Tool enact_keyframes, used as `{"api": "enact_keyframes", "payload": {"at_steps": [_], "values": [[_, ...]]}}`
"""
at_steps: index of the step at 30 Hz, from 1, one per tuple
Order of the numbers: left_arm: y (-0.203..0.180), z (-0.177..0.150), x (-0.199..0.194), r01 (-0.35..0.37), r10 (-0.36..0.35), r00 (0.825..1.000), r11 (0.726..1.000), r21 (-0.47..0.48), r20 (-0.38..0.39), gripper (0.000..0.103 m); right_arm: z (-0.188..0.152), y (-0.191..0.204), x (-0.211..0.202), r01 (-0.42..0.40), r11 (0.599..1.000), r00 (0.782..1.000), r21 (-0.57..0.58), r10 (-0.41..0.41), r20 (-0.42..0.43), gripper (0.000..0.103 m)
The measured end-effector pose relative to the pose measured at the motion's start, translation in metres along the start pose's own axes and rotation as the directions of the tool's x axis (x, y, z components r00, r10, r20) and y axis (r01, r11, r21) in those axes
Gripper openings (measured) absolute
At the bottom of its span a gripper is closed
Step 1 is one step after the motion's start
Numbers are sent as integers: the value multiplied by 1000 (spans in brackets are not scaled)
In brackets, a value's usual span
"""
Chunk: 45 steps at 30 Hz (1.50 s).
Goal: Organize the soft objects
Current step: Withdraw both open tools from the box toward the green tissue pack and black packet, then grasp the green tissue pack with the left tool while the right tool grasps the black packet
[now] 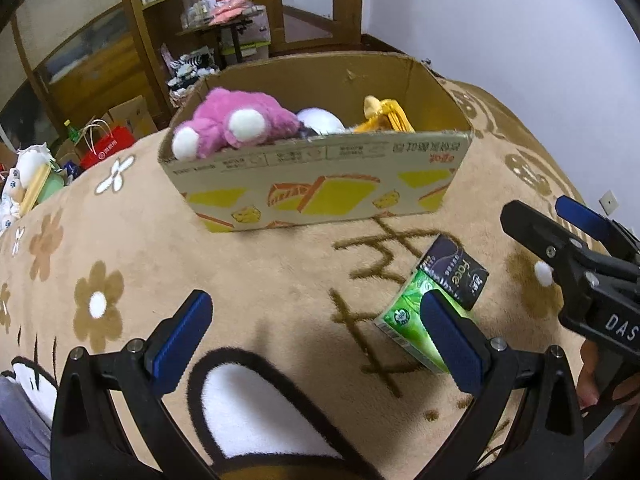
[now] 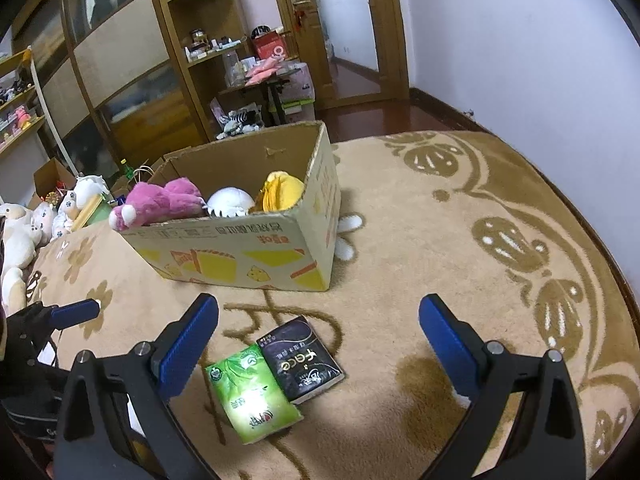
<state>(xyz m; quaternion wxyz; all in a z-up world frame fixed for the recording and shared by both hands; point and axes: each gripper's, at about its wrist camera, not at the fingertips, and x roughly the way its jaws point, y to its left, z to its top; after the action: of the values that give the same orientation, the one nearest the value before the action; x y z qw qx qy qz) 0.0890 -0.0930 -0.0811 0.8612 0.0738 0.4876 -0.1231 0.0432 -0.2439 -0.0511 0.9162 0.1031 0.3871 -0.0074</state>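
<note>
A cardboard box (image 1: 320, 184) stands on the tan blanket, also in the right wrist view (image 2: 240, 256). It holds a pink plush (image 1: 236, 120), a white plush (image 1: 322, 120) and a yellow plush (image 1: 384, 114). A green tissue pack (image 2: 252, 394) and a black tissue pack (image 2: 302, 358) lie side by side in front of the box. My left gripper (image 1: 316, 336) is open and empty, its right finger over the green pack (image 1: 408, 320). My right gripper (image 2: 320, 344) is open and empty, just above the packs. It also shows in the left wrist view (image 1: 560, 220).
The blanket (image 2: 460, 272) covers a bed with a white wall on the right. Several plush toys (image 2: 24, 236) lie at the left edge. Wooden cabinets (image 2: 132, 60), shelves, bags and a doorway stand behind the box.
</note>
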Motion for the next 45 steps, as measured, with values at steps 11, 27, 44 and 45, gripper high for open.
{"api": "enact_keyframes", "payload": {"at_steps": [11, 27, 44, 45], "values": [[-23, -7, 24, 47, -43, 997, 997, 60, -67, 102, -8, -16, 24, -7, 998, 997, 55, 11, -75, 103], [-60, -14, 39, 166, -154, 985, 965, 202, -74, 102, -27, -36, 60, -25, 988, 975, 150, 57, -217, 103], [-65, -20, 69, 216, -192, 972, 958, 190, -137, 102, -32, -18, 81, -106, 992, 946, 68, 122, -300, 77], [-65, -20, 69, 214, -190, 972, 958, 190, -136, 102, -32, -15, 82, -111, 992, 945, 53, 122, -304, 73]]}}
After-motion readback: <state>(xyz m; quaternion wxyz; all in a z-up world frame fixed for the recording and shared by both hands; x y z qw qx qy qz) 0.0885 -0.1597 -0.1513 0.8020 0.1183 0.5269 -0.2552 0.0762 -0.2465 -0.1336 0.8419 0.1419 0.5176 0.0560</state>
